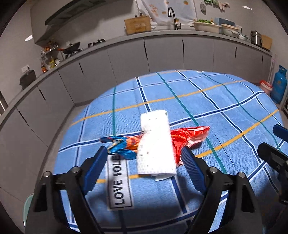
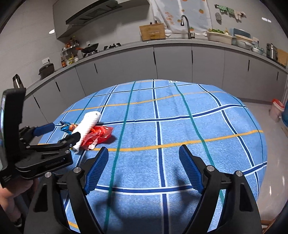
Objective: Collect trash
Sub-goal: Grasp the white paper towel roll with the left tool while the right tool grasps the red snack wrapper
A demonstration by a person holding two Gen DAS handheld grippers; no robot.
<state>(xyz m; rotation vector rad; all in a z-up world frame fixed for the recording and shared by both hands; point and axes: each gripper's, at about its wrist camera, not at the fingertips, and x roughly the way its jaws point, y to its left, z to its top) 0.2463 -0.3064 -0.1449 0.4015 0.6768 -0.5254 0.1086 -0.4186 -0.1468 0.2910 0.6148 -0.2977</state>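
Note:
A folded white paper towel (image 1: 155, 144) lies on the blue checked tablecloth (image 1: 207, 108), over a crumpled red plastic wrapper (image 1: 189, 135) and a blue and orange snack wrapper (image 1: 120, 144). My left gripper (image 1: 144, 154) is open, its blue fingers on either side of this pile, just above the cloth. The right wrist view shows the same towel (image 2: 89, 121), red wrapper (image 2: 99, 134), blue wrapper (image 2: 67, 126) and the left gripper (image 2: 62, 132) around them. My right gripper (image 2: 144, 153) is open and empty over bare cloth, to the right of the pile.
A "LOVE SOLE" label (image 1: 118, 181) is sewn on the cloth near the front edge. Grey kitchen cabinets (image 1: 162, 52) with a sink tap (image 1: 172, 17) run behind the table. A blue gas cylinder (image 1: 278, 84) and a red-lidded bin (image 2: 276, 109) stand on the floor at right.

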